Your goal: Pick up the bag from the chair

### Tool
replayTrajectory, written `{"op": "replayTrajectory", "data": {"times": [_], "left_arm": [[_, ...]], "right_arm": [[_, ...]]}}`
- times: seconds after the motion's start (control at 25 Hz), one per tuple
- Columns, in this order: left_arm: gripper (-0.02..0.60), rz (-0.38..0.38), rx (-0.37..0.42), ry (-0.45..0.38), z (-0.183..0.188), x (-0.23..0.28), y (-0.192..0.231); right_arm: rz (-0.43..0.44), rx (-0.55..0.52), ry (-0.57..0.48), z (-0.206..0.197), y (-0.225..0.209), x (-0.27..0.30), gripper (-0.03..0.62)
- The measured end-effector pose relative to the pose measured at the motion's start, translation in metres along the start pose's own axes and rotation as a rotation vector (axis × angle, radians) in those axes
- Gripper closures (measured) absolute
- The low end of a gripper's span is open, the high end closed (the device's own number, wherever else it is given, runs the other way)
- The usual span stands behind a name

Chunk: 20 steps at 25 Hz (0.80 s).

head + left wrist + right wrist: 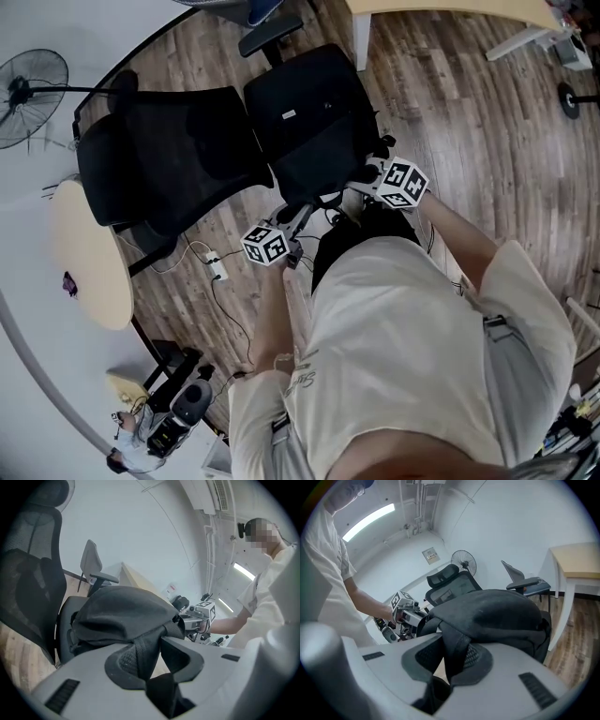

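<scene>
The bag [309,122] lies on the seat [272,202] of the chair [159,164], in the upper middle of the head view. It is a black, soft, roughly oblong pack, slumped flat.

As far as that view shows, its long axis runs from the top of the frame down toward the person, leaning a little to the right. The strapped end points to the lower edge, where the tools meet it. Which face is up I cannot tell.

The left gripper [150,663] is pinched on a strap [143,648], which runs from the bag down into the gap between its jaws. The right gripper [450,663] is likewise clamped on a second strap [457,648]. The two tools sit near each other at the bag's near end.

So the reach and the grasp look done. The lift looks not yet made: the bag's bulk seems to rest on the seat, though the gripper views do not settle this. What is left is to raise it clear of the chair.

Beyond the chair, wood floor [469,122] fills the right, and a fan [28,94] stands at the upper left.
</scene>
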State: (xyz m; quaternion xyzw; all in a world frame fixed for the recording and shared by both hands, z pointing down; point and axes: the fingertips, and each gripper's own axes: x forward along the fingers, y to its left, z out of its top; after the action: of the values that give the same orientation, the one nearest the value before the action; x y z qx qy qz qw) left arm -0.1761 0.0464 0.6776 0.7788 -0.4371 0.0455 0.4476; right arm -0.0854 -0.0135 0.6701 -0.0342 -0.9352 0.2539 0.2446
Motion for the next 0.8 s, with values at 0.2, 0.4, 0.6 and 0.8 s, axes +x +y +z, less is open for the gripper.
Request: {"op": "replayTrajectory", "data": {"times": [0.2,0.4,0.6,0.8], "left_arm": [[0.485,0.008,0.027,-0.036,0.022,-0.003,0.012],[0.511,-0.063,0.058,-0.048,0.043,-0.001,0.016],[0.522,-0.135,0.100,-0.020,0.058,-0.002,0.017],[0.532,-0.154,0.163,-0.064,0.112,-0.009,0.026]], "right_arm": [[0.001,-0.026,-0.020,0.019,-0.008,0.009,0.563],[-0.060,-0.002,-0.029,0.039,-0.023,0.010,0.562],[-0.151,0.052,-0.037,0.053,-0.030,0.008,0.559],[-0.206,0.034,-0.088,0.101,-0.047,0.012,0.559]]}}
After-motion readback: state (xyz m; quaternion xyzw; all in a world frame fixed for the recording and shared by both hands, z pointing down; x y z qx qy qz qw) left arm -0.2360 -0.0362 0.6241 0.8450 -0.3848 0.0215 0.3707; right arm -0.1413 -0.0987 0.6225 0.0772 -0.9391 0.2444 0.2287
